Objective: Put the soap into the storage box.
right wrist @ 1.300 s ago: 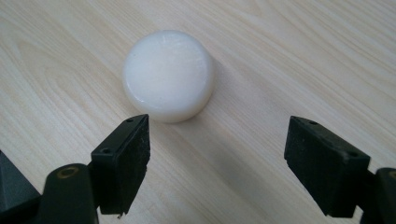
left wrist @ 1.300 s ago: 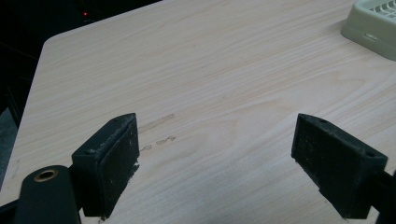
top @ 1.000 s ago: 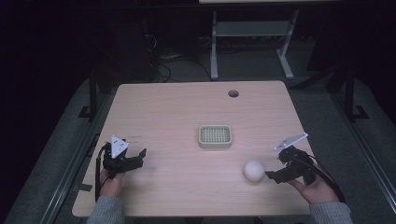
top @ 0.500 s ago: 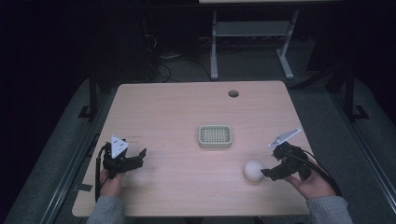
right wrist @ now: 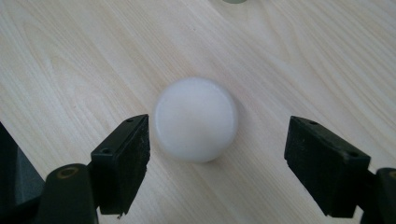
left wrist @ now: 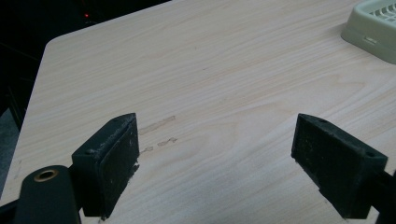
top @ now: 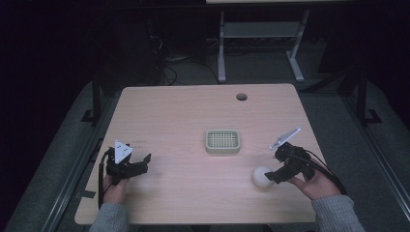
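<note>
Now R gripper (right wrist: 217, 154) jaws wide, white ball (right wrist: 195, 119) btwn, near one jaw

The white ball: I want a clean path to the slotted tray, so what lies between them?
Nothing: bare wood runs from the white ball to the slotted tray in the high view.
</note>
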